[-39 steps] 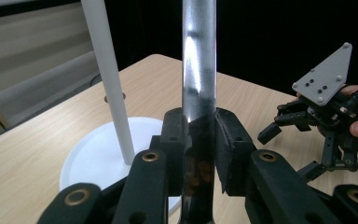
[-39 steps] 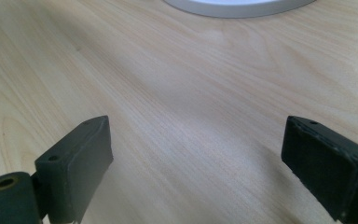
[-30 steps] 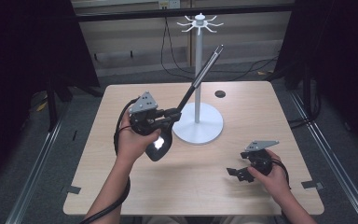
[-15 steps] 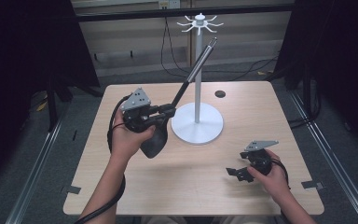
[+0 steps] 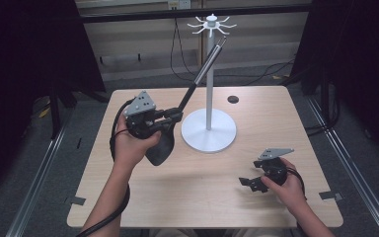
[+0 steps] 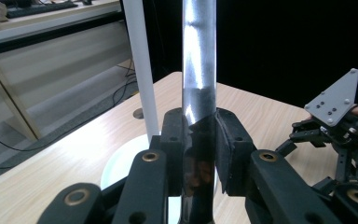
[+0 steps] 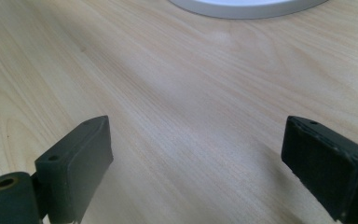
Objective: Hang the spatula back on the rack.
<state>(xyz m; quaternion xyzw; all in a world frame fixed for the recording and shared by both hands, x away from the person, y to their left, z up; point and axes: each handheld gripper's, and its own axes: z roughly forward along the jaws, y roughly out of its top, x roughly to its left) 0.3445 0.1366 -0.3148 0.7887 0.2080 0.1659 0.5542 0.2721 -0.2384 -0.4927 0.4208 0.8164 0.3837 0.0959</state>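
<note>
A long utensil [image 5: 203,74] with a silver-and-black handle and a black head [image 5: 160,148] is tilted up to the right. My left gripper [image 5: 175,114] is shut on the dark lower part of its handle [image 6: 199,140], pads pressing both sides. The handle's tip [image 5: 221,43] reaches just right of the white stand's pole [image 5: 209,84], a little under its crown of hooks [image 5: 211,23]. The stand's round base [image 5: 208,131] sits mid-table. My right gripper [image 5: 249,182] rests low at the front right, jaws wide open over bare wood [image 7: 198,135].
The wooden table [image 5: 128,207] has a small dark round hole [image 5: 233,99] behind the stand. Dark curtains flank both sides, and cables lie on the floor behind. The edge of the stand's base [image 7: 247,7] lies ahead of my right gripper.
My left hand has shifted left and lifted a little. The utensil's handle now stands steeper, with its tip closer to the stand's pole. The right hand has stayed put.
</note>
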